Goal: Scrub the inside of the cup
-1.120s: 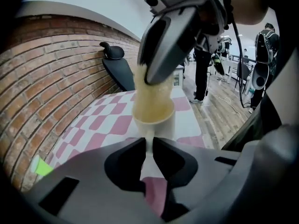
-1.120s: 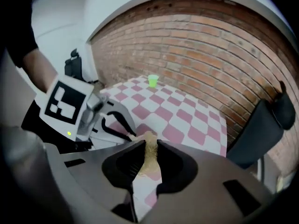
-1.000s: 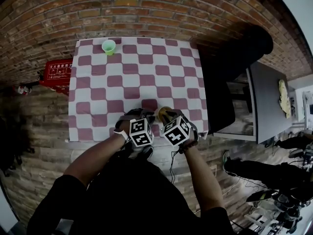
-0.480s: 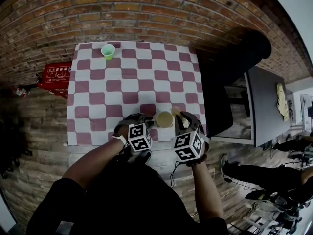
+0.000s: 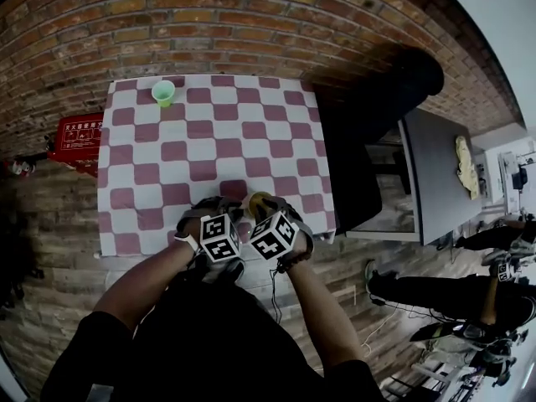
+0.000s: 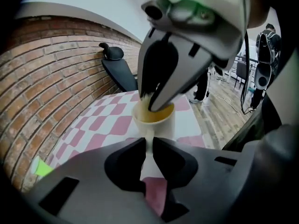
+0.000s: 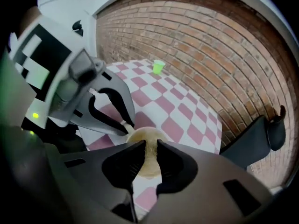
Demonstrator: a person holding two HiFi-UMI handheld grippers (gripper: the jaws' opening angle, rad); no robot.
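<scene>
The cup [image 6: 156,121] is cream on the outside and yellowish inside. It has a pale handle [image 6: 148,158] on its side. It is upright, with its open mouth facing up. It is near the front edge of the worktop [image 5: 209,132], over the pink and white checked cloth [image 5: 167,153].

The left hand-held gripper [image 6: 149,143] pinches the handle between its two jaws. The right hand-held gripper [image 7: 149,146] points down into the cup's mouth. Its jaws squeeze a small yellowish scrubber [image 7: 150,161]. The scrubber is inside the cup, near the rim. I cannot tell if the cup's bottom touches the cloth.
</scene>
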